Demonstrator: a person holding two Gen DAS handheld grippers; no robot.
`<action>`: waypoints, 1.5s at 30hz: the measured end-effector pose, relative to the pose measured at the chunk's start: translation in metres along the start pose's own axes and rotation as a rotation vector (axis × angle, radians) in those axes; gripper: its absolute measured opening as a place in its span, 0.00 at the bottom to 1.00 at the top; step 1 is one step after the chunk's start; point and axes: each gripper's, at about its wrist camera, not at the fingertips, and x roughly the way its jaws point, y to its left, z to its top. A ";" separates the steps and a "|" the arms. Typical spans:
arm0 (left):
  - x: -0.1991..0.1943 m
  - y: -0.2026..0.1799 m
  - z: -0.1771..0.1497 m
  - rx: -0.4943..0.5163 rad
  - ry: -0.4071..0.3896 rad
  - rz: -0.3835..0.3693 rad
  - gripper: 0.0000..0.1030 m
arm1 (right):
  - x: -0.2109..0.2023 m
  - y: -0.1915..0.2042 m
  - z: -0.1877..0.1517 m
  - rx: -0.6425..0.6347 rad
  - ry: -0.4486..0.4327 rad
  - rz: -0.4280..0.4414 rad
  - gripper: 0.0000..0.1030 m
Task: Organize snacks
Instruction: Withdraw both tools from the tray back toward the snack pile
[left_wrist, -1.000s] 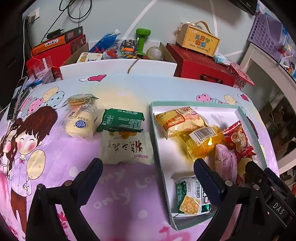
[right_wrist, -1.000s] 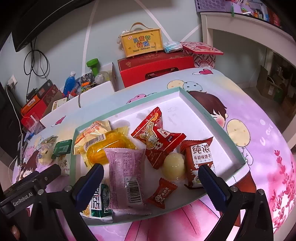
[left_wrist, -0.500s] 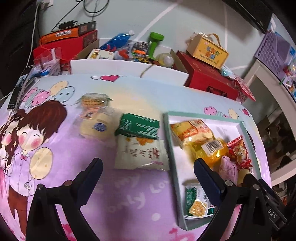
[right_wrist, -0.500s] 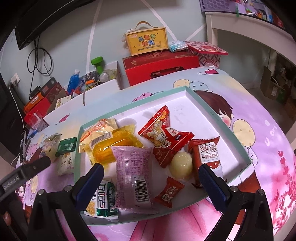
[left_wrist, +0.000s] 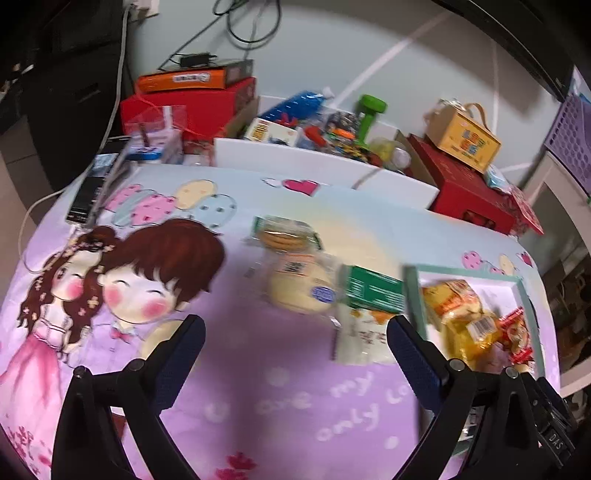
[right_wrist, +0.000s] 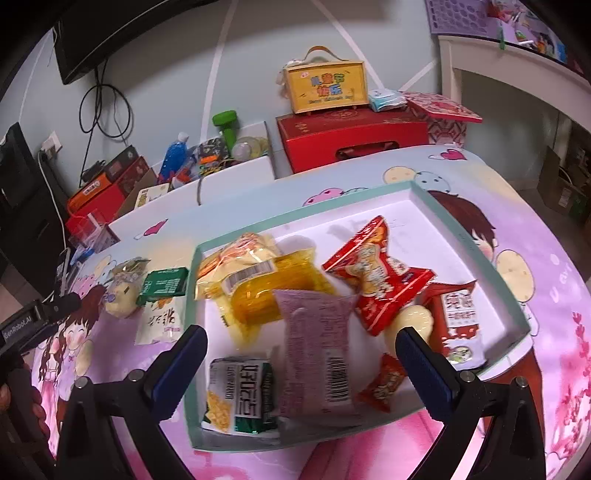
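A teal-rimmed white tray (right_wrist: 513, 299) holds several snack packets: a pink one (right_wrist: 314, 347), a yellow one (right_wrist: 273, 291), a red one (right_wrist: 376, 277) and a green-white one (right_wrist: 240, 391). The tray (left_wrist: 412, 280) also shows in the left wrist view. Left of it on the cloth lie a white packet (left_wrist: 364, 339), a green packet (left_wrist: 373, 288), a round bun (left_wrist: 301, 288) and a biscuit pack (left_wrist: 284, 234). My left gripper (left_wrist: 295, 363) is open and empty above the cloth, near the white packet. My right gripper (right_wrist: 301, 369) is open and empty above the tray's front.
A cartoon-print purple cloth (left_wrist: 258, 387) covers the table. Behind it stand a white box of clutter (left_wrist: 321, 162), red boxes (right_wrist: 351, 136) and a yellow carry box (right_wrist: 325, 86). A phone (left_wrist: 86, 192) lies at the far left edge.
The left gripper has swung to the left, so the tray slid to the right edge of its view. The right gripper has shifted slightly to the left over the tray.
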 end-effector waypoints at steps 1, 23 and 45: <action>-0.001 0.003 0.001 -0.007 -0.002 0.003 0.96 | 0.001 0.003 0.000 -0.007 0.003 0.004 1.00; 0.007 0.045 0.008 -0.071 0.024 0.003 0.96 | 0.024 0.050 -0.006 -0.078 0.055 0.046 1.00; 0.019 0.062 0.013 -0.163 0.049 -0.084 0.96 | 0.038 0.115 -0.001 -0.180 0.061 0.158 1.00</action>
